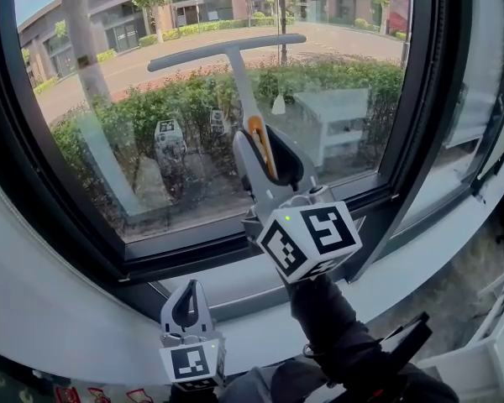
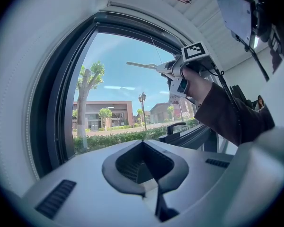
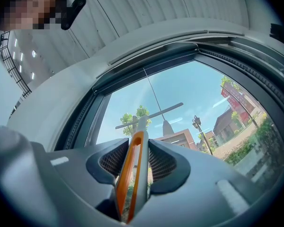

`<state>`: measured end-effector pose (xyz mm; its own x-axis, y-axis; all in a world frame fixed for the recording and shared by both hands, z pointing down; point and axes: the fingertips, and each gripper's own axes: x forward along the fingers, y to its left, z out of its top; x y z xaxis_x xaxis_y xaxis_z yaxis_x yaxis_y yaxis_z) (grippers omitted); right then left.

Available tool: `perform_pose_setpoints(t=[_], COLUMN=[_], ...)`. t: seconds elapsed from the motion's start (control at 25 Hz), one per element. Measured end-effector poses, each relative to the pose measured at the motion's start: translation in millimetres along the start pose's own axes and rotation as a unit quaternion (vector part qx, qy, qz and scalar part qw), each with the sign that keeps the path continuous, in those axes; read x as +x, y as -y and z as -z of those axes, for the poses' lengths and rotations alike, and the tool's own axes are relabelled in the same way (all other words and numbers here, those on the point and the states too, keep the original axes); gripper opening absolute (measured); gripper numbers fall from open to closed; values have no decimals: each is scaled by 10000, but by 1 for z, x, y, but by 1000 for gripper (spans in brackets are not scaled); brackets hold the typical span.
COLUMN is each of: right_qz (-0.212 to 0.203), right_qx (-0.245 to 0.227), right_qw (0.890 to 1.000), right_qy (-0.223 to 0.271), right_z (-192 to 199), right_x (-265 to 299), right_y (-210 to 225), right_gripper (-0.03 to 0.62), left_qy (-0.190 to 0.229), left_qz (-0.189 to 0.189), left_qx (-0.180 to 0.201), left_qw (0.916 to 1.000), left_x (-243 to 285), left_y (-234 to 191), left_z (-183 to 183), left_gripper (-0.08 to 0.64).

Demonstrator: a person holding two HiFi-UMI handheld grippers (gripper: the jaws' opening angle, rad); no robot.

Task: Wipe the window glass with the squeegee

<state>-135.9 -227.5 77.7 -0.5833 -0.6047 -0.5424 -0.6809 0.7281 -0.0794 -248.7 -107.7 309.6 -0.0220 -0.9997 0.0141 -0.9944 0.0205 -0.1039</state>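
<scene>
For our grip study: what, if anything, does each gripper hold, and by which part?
The right gripper is shut on the squeegee, gripping its orange-and-grey handle. The left gripper holds nothing; its jaws are together.

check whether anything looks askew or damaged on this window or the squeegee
Only one small thing: the squeegee blade sits slightly tilted across the window glass, left end lower than right in the head view. The right hand-held gripper is shut on its handle. No damage or spills show.

Bright daylight is flooding through my window glass point(image 1: 109, 141), faint reflections showing centre frame; both gripper views are darkening and bending at their edges.
</scene>
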Motion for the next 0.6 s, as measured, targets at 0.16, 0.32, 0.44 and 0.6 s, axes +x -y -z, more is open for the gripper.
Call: perform_pose_setpoints(t=[0.16, 0.32, 0.44, 0.6], right_qz=[-1, 15, 32, 53], right_qx=[13, 35, 46, 59], right_qw=[10000, 10000, 9999, 9998], right_qy=[-28, -64, -102, -171], right_z=[0, 3, 7, 13], right_x=[-2, -4, -8, -14], right_y=[0, 0, 1, 0], right_gripper=[127, 127, 127, 127], left_qy=[-6, -15, -14, -25], left_qz=[10, 5, 18, 38], left_qx=[-6, -9, 10, 10], left_qw=[10000, 10000, 10000, 10000], left_x=[0, -1, -1, -5], left_y=[1, 0, 1, 3], left_z=[0, 1, 2, 3], left_gripper=[-2, -2, -2, -2])
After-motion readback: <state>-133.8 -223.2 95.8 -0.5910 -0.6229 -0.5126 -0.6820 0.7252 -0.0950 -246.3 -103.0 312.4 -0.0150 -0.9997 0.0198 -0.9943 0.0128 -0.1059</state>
